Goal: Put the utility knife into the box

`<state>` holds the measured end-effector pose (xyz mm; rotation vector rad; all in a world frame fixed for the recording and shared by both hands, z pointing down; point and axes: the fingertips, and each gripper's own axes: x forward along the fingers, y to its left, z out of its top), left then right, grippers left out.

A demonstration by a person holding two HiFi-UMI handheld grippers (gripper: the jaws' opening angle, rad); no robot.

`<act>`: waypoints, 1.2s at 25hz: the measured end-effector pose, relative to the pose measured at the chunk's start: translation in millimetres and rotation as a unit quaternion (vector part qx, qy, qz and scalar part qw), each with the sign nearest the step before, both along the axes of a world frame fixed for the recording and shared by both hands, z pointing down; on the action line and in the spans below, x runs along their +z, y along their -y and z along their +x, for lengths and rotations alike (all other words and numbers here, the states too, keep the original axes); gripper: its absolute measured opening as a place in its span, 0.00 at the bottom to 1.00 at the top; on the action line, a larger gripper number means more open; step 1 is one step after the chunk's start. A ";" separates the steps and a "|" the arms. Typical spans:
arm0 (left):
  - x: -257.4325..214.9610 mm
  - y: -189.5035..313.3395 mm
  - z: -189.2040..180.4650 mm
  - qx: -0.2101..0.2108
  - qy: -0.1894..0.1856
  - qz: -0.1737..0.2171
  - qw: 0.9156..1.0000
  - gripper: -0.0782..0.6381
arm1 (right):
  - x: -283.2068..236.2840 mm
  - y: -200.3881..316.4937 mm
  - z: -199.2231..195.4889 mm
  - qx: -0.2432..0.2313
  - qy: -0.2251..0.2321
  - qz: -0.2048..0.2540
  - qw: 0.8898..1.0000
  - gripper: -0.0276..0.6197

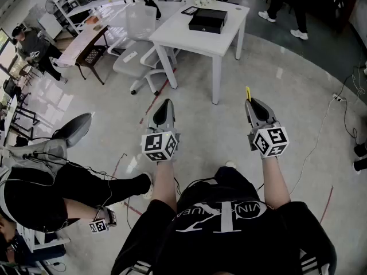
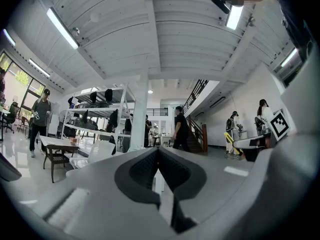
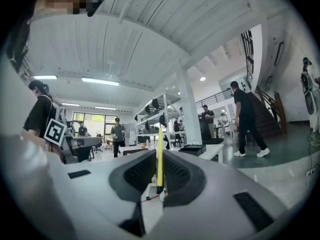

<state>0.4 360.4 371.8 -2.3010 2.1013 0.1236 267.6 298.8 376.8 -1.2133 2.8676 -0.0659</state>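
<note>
A white square table stands well ahead, with a flat black rectangular box set on it. The right gripper is clamped on a slim yellow utility knife, whose long axis projects past the tips towards the box, ahead and slightly left. The left gripper is seen closed on nothing.

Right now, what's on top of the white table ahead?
A black box sits on the white table, with a flat dark item just beyond it. The box's walls and shadow hide whatever is inside.
</note>
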 end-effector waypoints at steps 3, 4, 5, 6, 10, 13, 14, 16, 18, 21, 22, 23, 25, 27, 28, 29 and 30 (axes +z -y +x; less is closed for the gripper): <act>-6.8 1.1 -1.2 0.001 0.003 0.004 1.000 0.12 | -4.7 1.5 -3.3 0.000 0.003 0.002 1.000 0.12; -8.8 2.5 -1.8 0.002 0.005 0.005 1.000 0.12 | -5.9 2.8 -5.0 0.000 0.005 0.003 1.000 0.12; -10.3 4.0 -2.5 0.002 0.007 0.006 1.000 0.12 | -6.5 4.4 -7.0 0.000 0.006 0.003 1.000 0.12; -10.9 5.2 -3.3 0.002 0.009 0.007 1.000 0.12 | -6.4 5.7 -9.1 -0.001 0.006 0.003 1.000 0.12; -8.9 5.9 -8.2 0.000 0.008 0.008 1.000 0.12 | -3.8 8.0 -18.1 -0.006 0.007 0.003 1.000 0.12; -10.8 6.3 -12.4 -0.001 0.007 0.010 1.000 0.12 | -5.8 8.5 -23.5 -0.009 0.007 0.006 1.000 0.12; -11.4 7.0 -13.4 -0.001 0.007 0.011 1.000 0.12 | -6.1 8.8 -24.5 -0.009 0.007 0.006 1.000 0.12; -11.6 8.3 -15.0 0.000 0.006 0.013 1.000 0.12 | -5.5 9.4 -26.0 -0.010 0.008 0.006 1.000 0.12; -10.4 8.6 -15.4 0.000 0.006 0.013 1.000 0.12 | -3.7 9.5 -26.1 -0.010 0.007 0.005 1.000 0.12; -8.1 9.2 -14.0 0.007 0.006 0.012 1.000 0.12 | -4.0 9.2 -25.6 -0.009 0.011 0.008 1.000 0.12; -7.1 9.4 -14.1 0.010 0.008 0.010 1.000 0.12 | -5.3 8.8 -26.7 -0.011 0.017 0.011 1.000 0.12; -5.9 9.5 -14.7 0.012 0.009 0.007 1.000 0.12 | -6.5 8.4 -28.3 -0.012 0.024 0.013 1.000 0.12; -4.2 8.7 -14.7 0.017 0.009 0.003 1.000 0.12 | -7.4 7.2 -30.3 -0.012 0.029 0.014 0.999 0.12; -4.5 7.3 -13.1 0.022 0.005 0.001 1.000 0.12 | -8.9 5.8 -29.6 -0.010 0.026 0.012 1.000 0.12; -5.4 7.0 -12.4 0.023 0.003 0.002 1.000 0.12 | -10.1 5.5 -29.0 -0.010 0.026 0.011 1.000 0.12; -5.9 6.5 -12.0 0.023 0.003 0.003 1.000 0.12 | -10.5 5.1 -28.7 -0.010 0.025 0.010 1.000 0.12; -5.3 5.6 -12.1 0.023 0.003 0.003 1.000 0.12 | -9.2 4.1 -28.9 -0.011 0.024 0.010 1.000 0.12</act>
